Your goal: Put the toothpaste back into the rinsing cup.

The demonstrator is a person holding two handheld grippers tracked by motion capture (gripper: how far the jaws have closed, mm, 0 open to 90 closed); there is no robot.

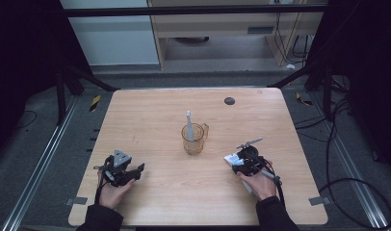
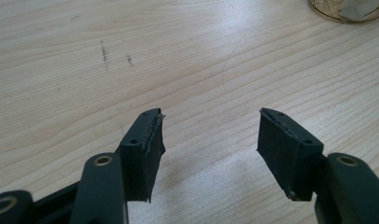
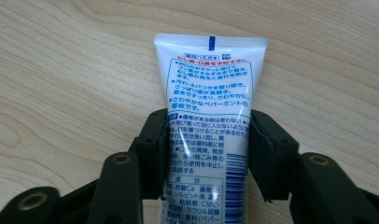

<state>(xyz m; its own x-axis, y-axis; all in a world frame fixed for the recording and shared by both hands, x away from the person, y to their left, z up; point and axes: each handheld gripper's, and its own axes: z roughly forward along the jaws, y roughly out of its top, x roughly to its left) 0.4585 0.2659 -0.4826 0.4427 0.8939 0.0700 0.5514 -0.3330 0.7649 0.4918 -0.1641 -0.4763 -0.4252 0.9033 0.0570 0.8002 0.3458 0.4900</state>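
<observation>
Toothpaste tube [image 3: 208, 116] sits between the jaws of our right gripper [image 3: 207, 154], and in the right gripper view both black pads lie against its sides, so we read this as a grip on the tube. The tube is white with blue and red print, its flat crimped end pointing away from the gripper, and it lies low over the wooden table [image 3: 61, 70]. In the high view the right gripper [image 1: 246, 161] is at the table's right front, held in our right hand [image 1: 258, 185], with the white end of the tube [image 1: 230, 159] showing at its left.

Our left gripper [image 2: 211, 135] stands wide, with only bare table between its pads. In the high view it rests at the left front of the table [image 1: 150, 120], held in our left hand [image 1: 111, 192], well apart from the right one.

Between the two grippers and farther back stands a clear amber cup [image 1: 194, 138] with a handle, and a white toothbrush [image 1: 188, 126] stands upright in it. The cup's base [image 2: 348, 10] shows at the top right edge of the left gripper view. A small dark round spot [image 1: 229, 101] lies near the table's far edge.
</observation>
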